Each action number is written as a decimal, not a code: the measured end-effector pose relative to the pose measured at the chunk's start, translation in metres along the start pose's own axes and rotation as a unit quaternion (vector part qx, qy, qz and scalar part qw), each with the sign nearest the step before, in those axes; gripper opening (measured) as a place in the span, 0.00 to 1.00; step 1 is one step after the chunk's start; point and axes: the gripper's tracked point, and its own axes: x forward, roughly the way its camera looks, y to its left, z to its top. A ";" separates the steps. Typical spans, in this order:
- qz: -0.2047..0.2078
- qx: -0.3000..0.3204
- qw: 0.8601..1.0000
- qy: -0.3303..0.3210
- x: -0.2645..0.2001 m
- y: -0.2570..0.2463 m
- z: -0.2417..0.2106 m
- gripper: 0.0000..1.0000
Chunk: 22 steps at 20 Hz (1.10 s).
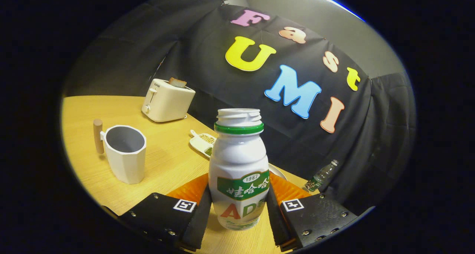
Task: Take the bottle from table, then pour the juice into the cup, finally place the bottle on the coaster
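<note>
Between tool (238, 205) fingers: bottle (238, 172), gripped upright.

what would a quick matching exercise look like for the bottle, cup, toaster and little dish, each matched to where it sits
Things:
1. bottle
2. cup
3. toaster
4. small dish

Places:
A. far back on the table, near the black cloth wall
B. between the fingers of the gripper, both pressing its sides
C. ahead and to the left of the fingers, wooden handle pointing away from the bottle
D. just beyond the bottle's shoulder, holding small grains

Pairs: 1-B, 2-C, 3-A, 4-D
</note>
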 end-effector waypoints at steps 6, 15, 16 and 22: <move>0.000 -0.067 0.998 -0.010 0.002 0.019 0.009 0.70; -0.001 -0.130 0.991 -0.014 0.002 0.031 0.013 0.70; -0.001 -0.133 0.991 -0.014 0.002 0.032 0.012 0.70; -0.001 -0.168 0.986 -0.007 0.007 0.035 0.006 0.70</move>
